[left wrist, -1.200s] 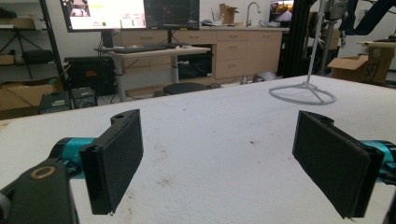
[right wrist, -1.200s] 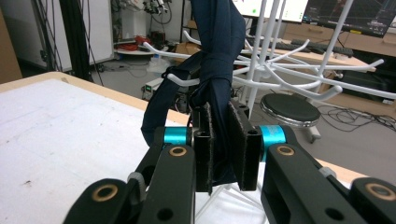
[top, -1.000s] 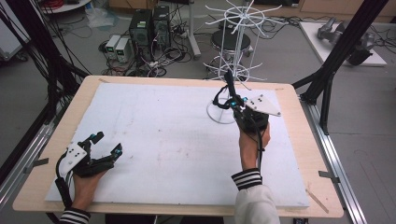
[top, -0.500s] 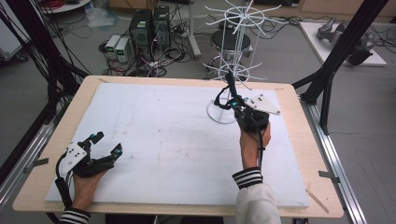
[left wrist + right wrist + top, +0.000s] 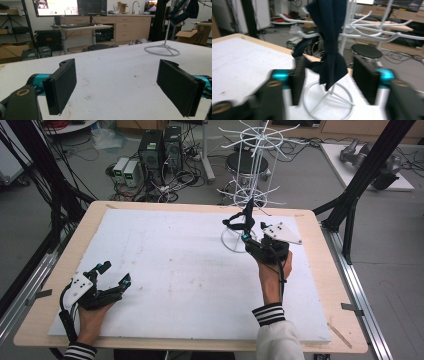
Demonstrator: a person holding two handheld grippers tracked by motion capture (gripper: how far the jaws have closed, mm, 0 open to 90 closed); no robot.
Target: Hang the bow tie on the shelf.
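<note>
Dark cloth (image 5: pixel 329 42) hung on white rack (image 5: pixel 255 175) near table's far edge (image 5: pixel 200 206); right gripper (image 5: pixel 329 82) jaws just opened wide, cloth hanging free between them. Should've backed out straight, no snagging. Left gripper (image 5: pixel 120 82) idle, wide, empty.

Overhead forward; tool views perhaps rackward (image 5: pixel 252 185)

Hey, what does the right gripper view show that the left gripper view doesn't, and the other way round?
Right gripper view: the right tongs, which have just been opening, with the dark cloth on the white rack hanging in the gap between them, the pads apparently not pressing it, and the rack's curved arms close up.
Left gripper view: the left tongs, open over bare table, plus a desk, screens and wooden drawers.
Shared: the white table top, the rack, the cloth and a round black stool.
</note>
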